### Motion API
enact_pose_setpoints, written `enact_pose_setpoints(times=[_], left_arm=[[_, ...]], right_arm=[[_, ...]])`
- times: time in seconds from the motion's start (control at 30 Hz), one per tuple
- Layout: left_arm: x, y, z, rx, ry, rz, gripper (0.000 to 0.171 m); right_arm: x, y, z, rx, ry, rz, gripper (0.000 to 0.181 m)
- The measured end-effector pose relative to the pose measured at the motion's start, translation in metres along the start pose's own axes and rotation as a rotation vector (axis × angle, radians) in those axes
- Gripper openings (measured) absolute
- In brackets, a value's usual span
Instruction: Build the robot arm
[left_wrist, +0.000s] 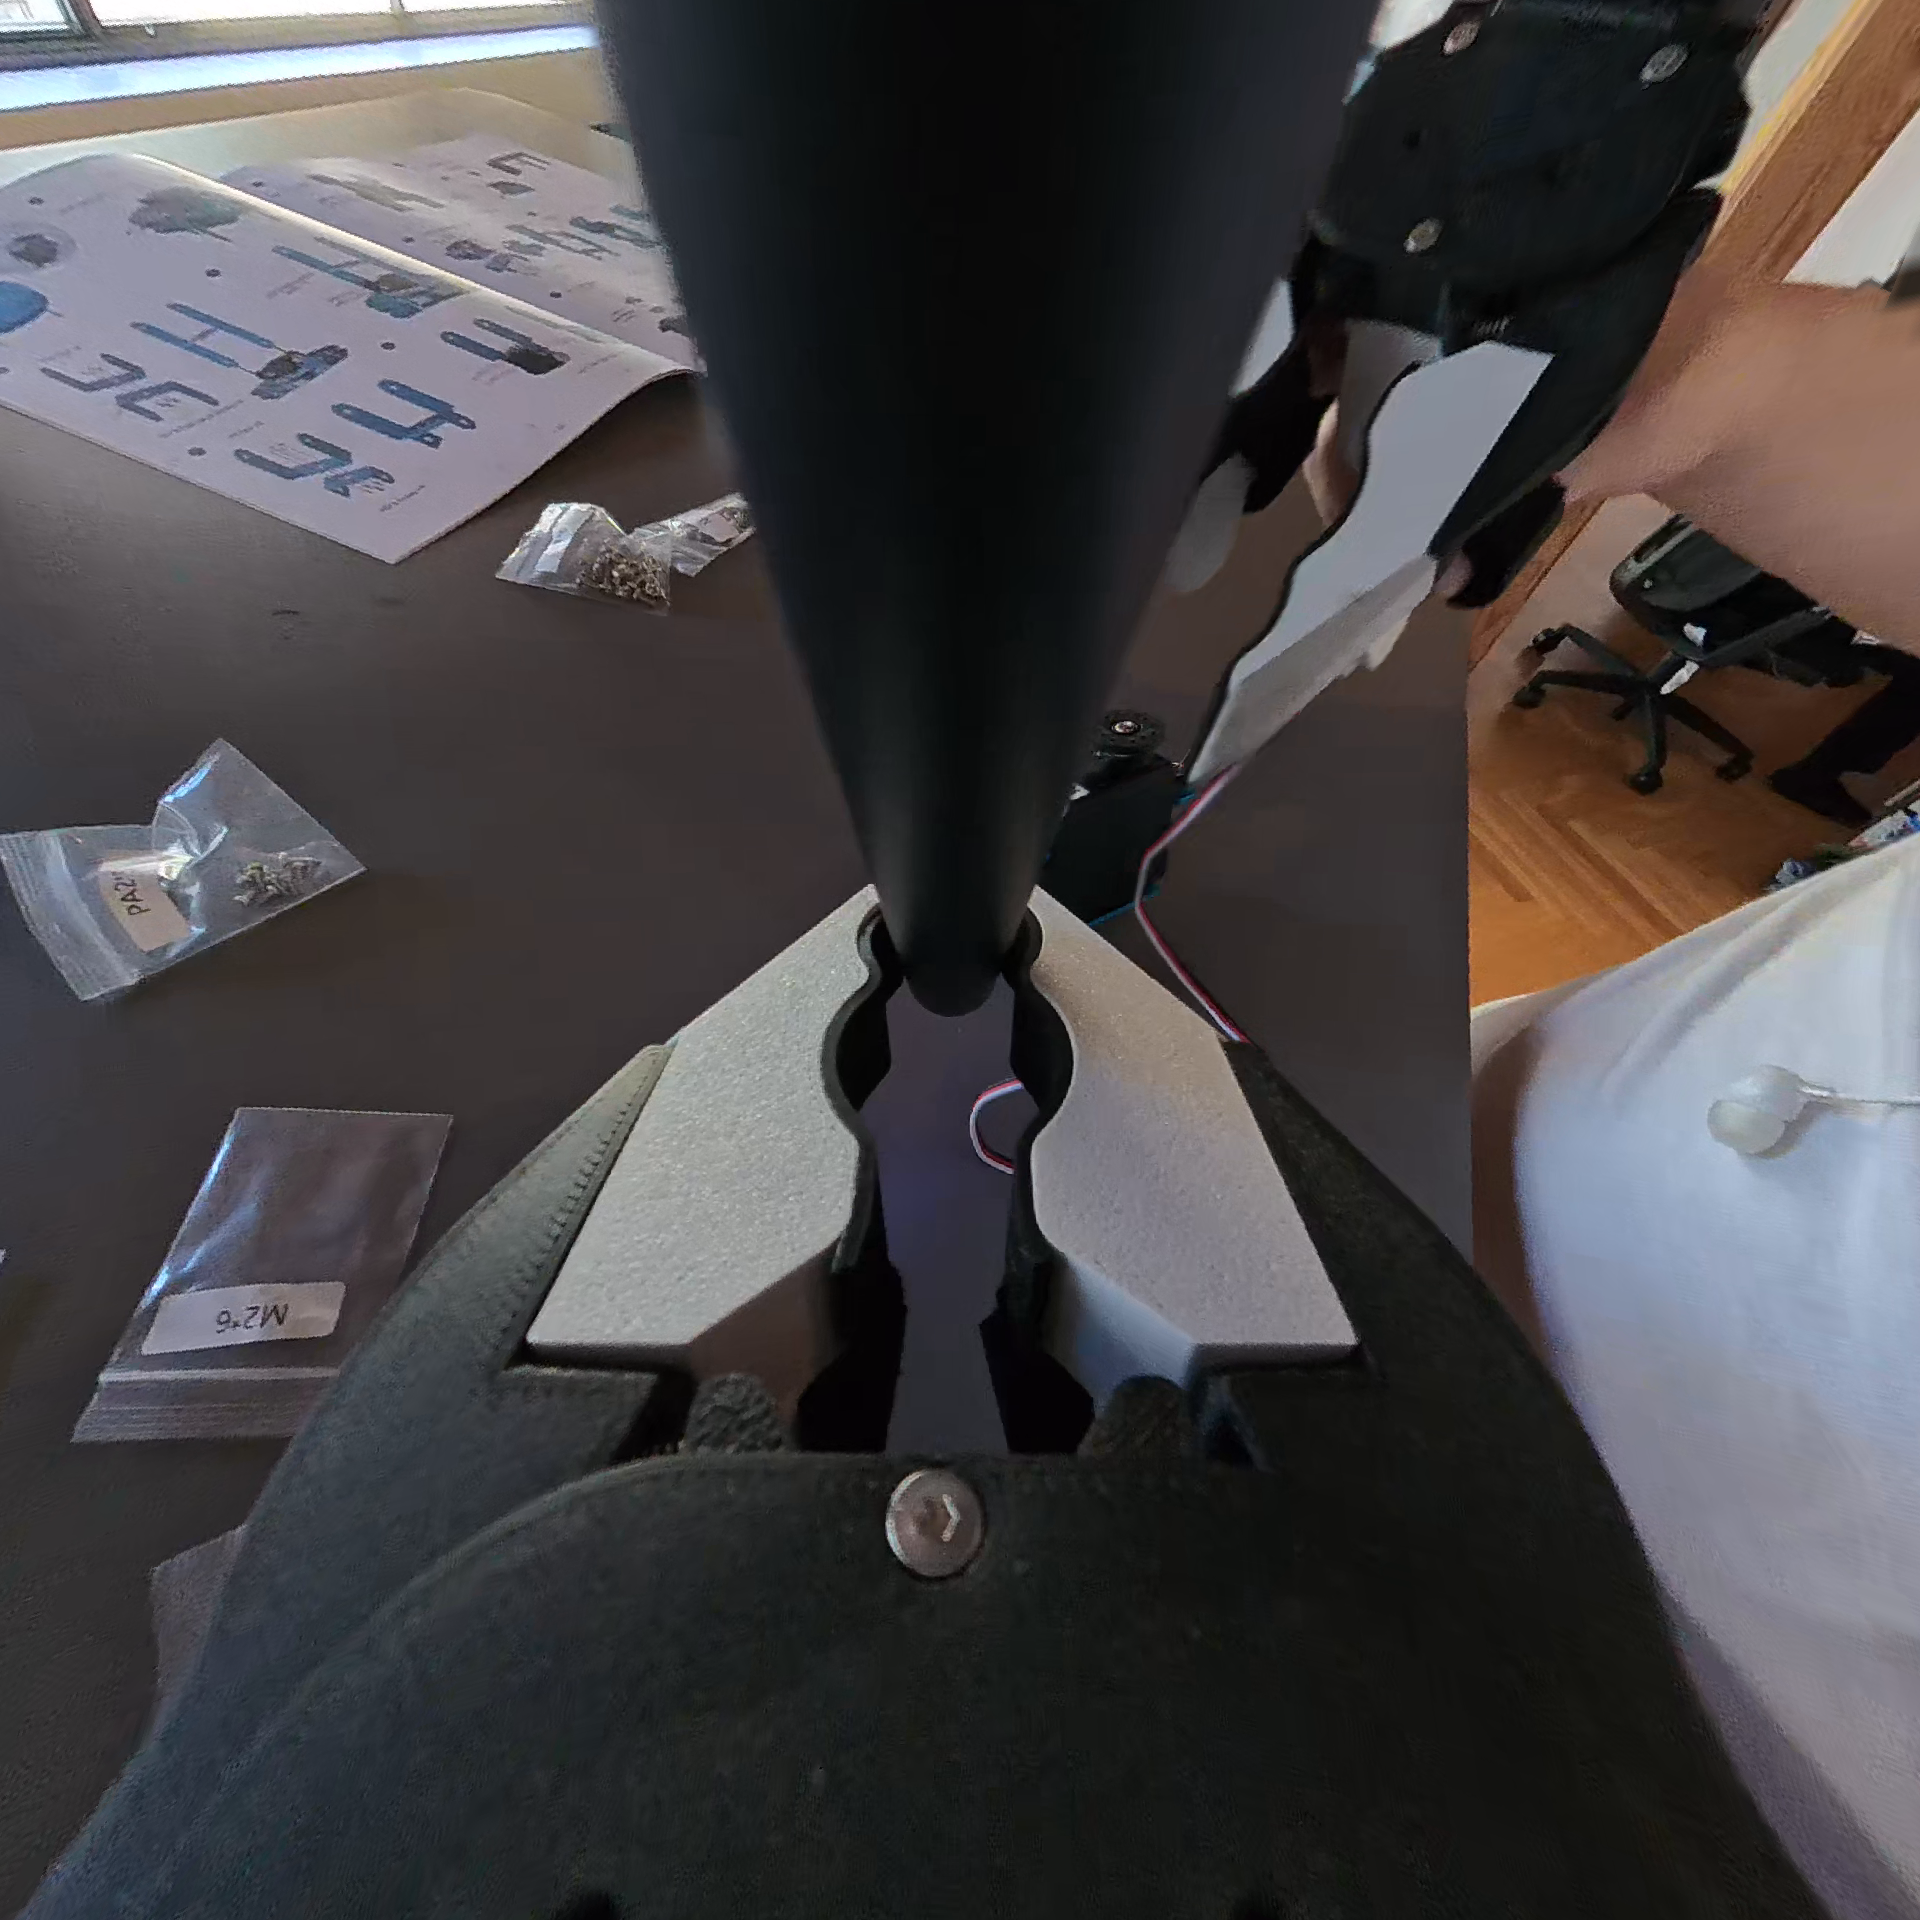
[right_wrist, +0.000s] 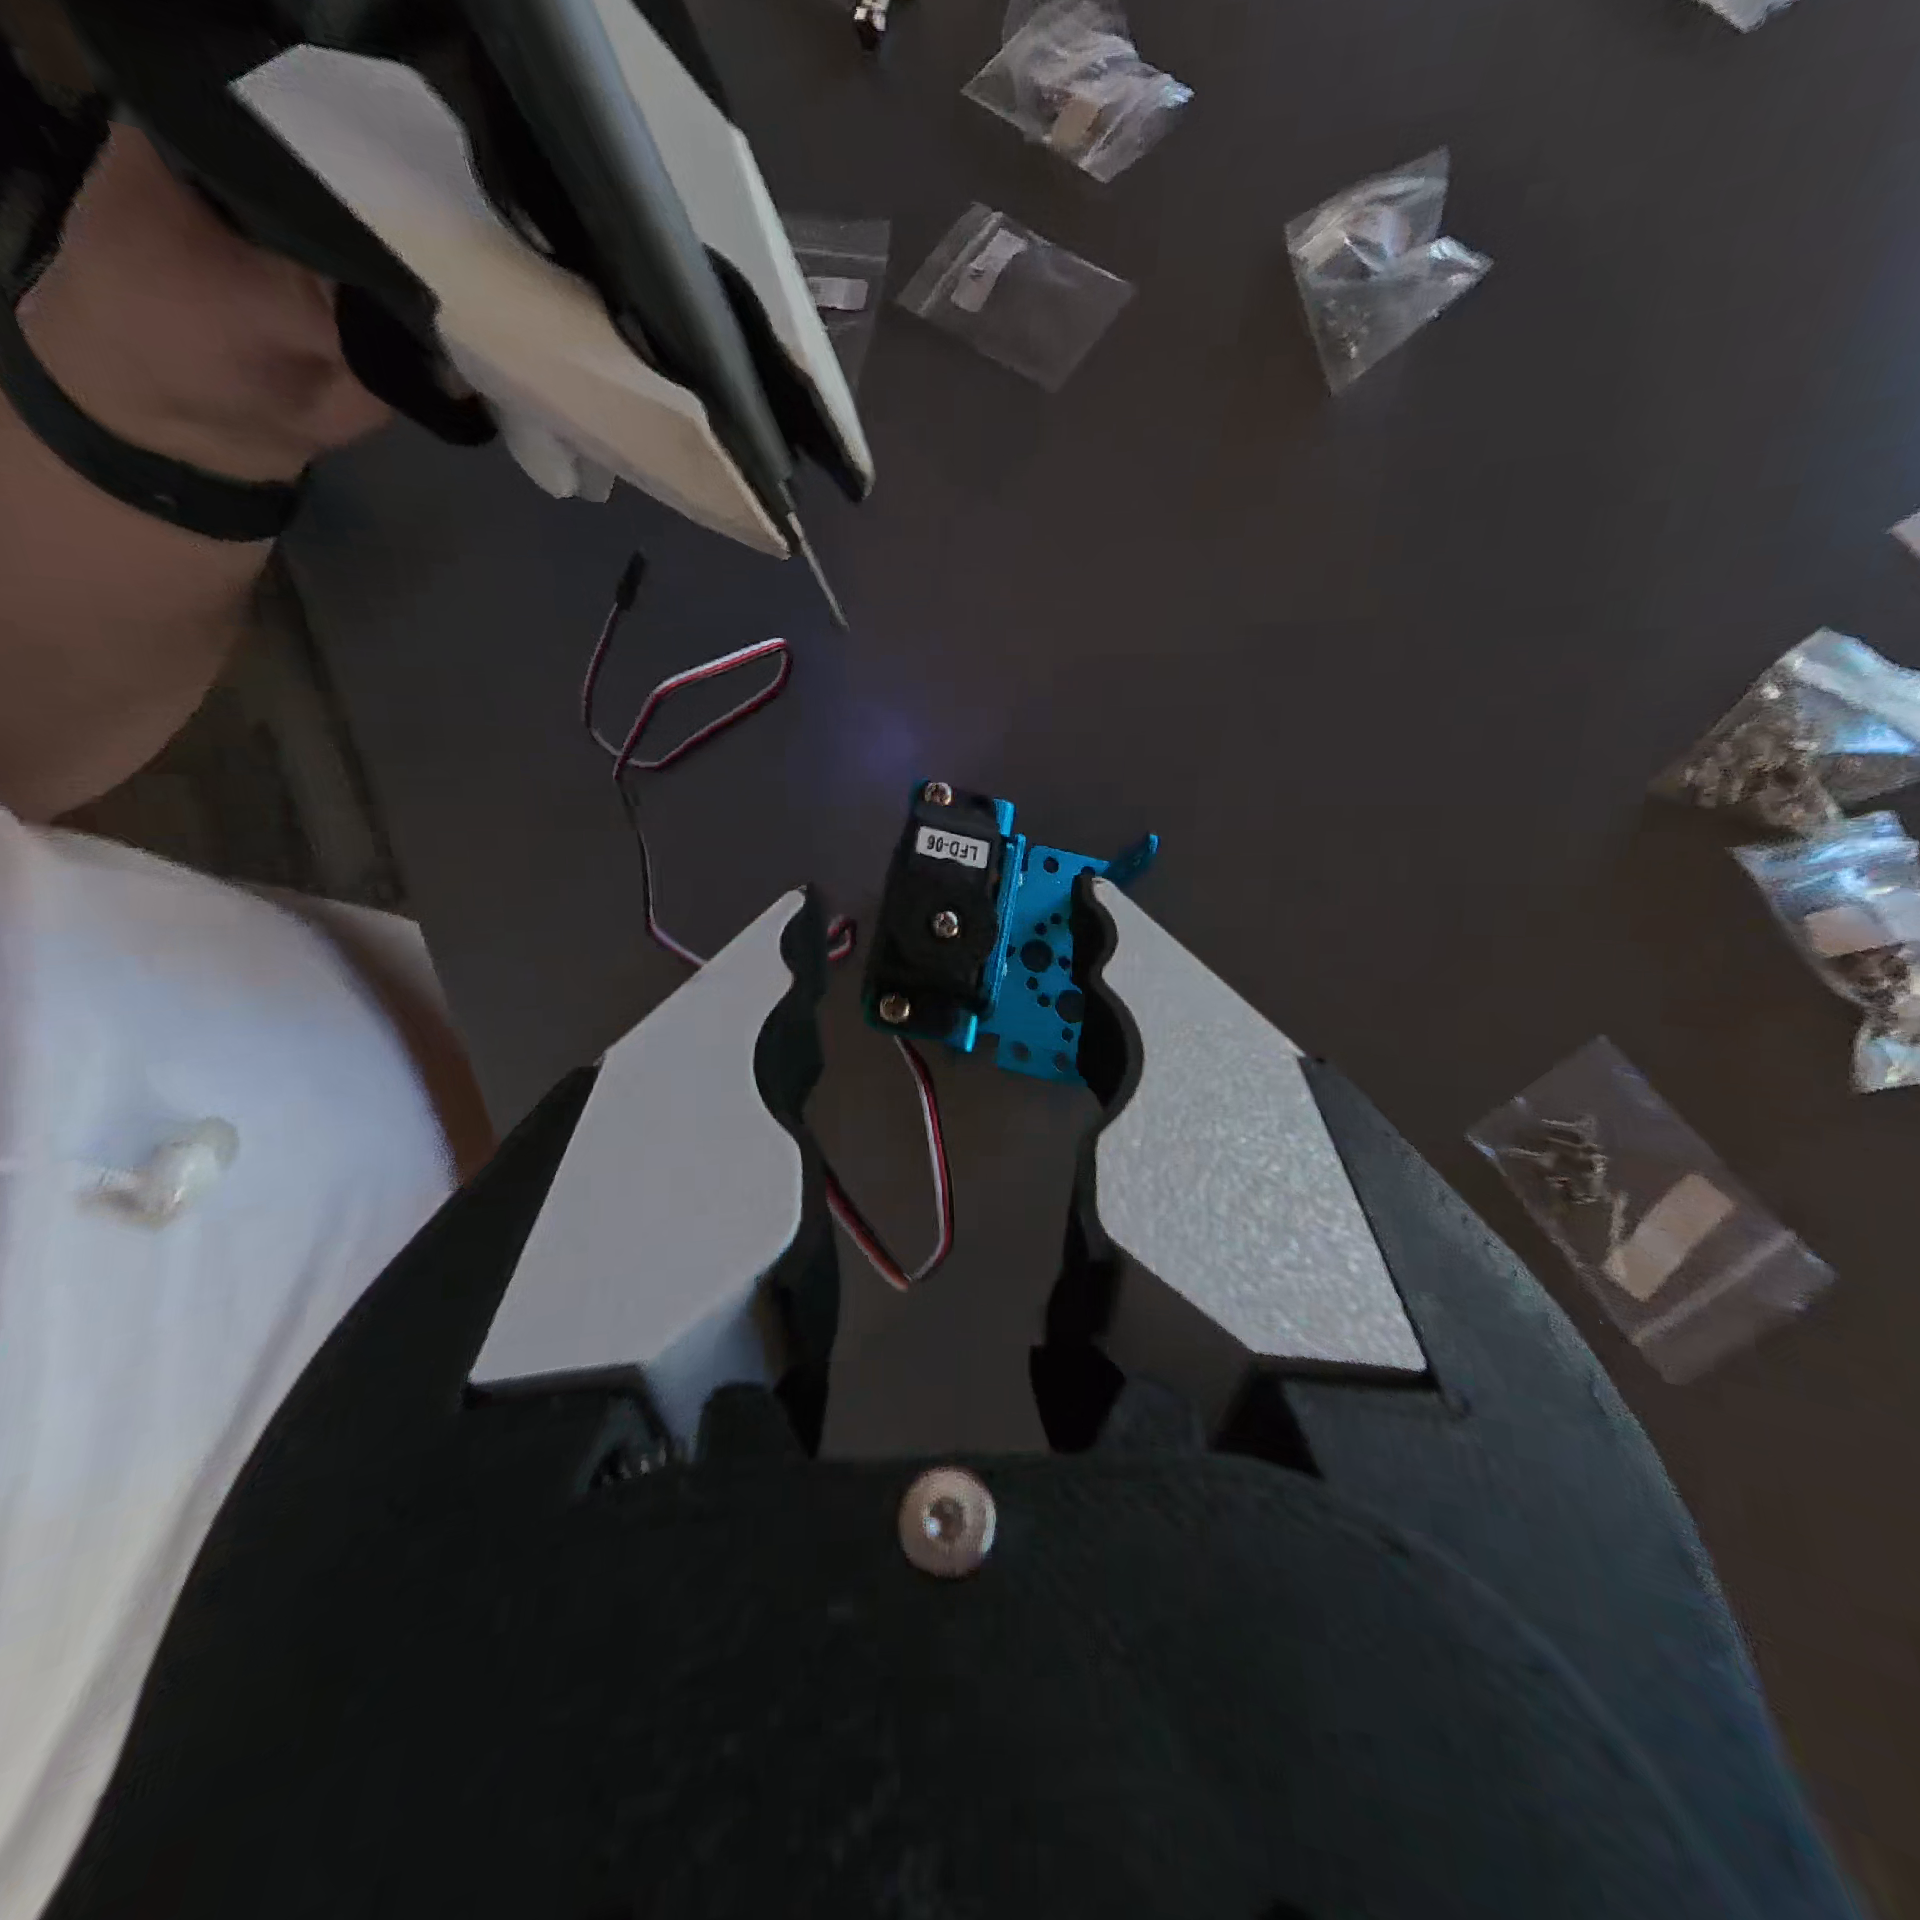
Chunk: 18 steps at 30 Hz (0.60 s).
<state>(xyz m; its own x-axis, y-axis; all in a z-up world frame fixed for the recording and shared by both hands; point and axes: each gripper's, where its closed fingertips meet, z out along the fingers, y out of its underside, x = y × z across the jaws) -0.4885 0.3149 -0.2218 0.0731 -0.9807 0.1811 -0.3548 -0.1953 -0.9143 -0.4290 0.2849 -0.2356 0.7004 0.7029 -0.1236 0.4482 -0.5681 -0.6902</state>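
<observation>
My left gripper (left_wrist: 951, 935) is shut on a dark screwdriver (left_wrist: 987, 416), gripped near its narrow end. In the right wrist view this gripper (right_wrist: 800, 509) hangs at the upper left with the screwdriver tip (right_wrist: 826, 597) pointing down, above and left of the servo. A black servo (right_wrist: 935, 914) in a blue metal bracket (right_wrist: 1039, 966) lies on the dark table (right_wrist: 1299, 675). Its red, white and black wire (right_wrist: 686, 696) loops to the left. My right gripper (right_wrist: 945, 904) is open, its fingertips either side of the servo and bracket. The servo also shows in the left wrist view (left_wrist: 1117, 790).
Several clear bags of screws (right_wrist: 1371, 260) (left_wrist: 187, 862) lie scattered on the table. An open instruction sheet (left_wrist: 291, 332) lies at the far left. The table's right edge (left_wrist: 1467, 935) drops to a wooden floor with an office chair (left_wrist: 1683, 644). A person in a white shirt (left_wrist: 1714, 1299) stands close. Across from one pair of fingers to the other is roughly 8 centimetres.
</observation>
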Motion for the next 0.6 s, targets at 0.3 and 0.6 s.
enact_pose_setpoints(times=[0.3, 0.6], left_arm=[[0.004, 0.002, 0.002, -0.025, 0.020, 0.024, 0.017], [0.007, 0.005, 0.000, -0.066, 0.035, 0.039, 0.017]], right_arm=[[-0.001, 0.021, 0.027, -0.117, -0.029, 0.127, 0.030], [0.014, 0.007, 0.006, -0.168, -0.501, 0.447, 0.029]])
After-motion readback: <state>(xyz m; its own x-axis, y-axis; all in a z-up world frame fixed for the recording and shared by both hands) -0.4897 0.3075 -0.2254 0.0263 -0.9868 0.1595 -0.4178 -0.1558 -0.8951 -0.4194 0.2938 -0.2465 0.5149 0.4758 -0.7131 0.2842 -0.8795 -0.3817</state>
